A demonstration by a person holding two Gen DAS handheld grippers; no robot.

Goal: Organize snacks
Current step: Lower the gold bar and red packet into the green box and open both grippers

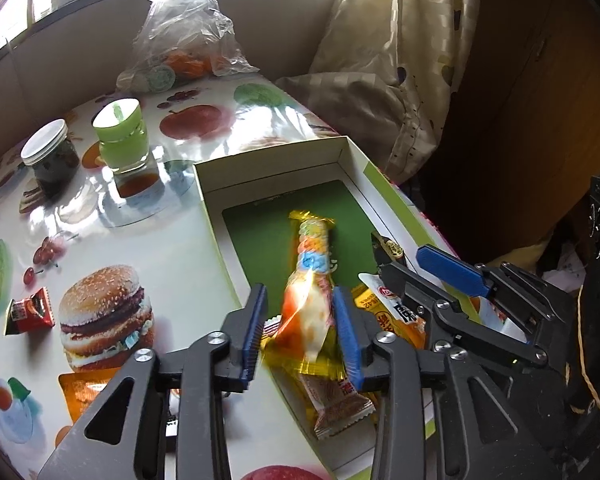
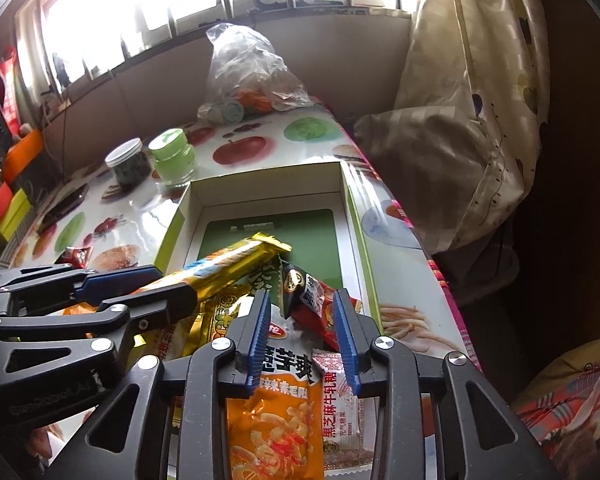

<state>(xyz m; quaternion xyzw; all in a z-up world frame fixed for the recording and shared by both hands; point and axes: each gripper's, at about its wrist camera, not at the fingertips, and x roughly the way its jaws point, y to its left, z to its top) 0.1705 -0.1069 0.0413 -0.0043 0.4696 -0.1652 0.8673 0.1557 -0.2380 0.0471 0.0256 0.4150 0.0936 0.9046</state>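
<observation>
Cardboard box (image 1: 352, 152) already holds several snacks; we find the left gripper (image 1: 300, 332) parted around a gold-wrapped roll (image 1: 312, 264), right gripper (image 2: 302, 336) parted above a red packet (image 2: 320, 304). One red snack (image 1: 30, 312) remains on the table (image 1: 160, 248).

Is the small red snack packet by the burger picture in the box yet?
Out. The red packet lies on the tablecloth, left of the box.

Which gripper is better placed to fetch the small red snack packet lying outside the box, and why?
Left. The red packet lies on the table beside the left gripper; the right gripper is over the box's far side.
</observation>
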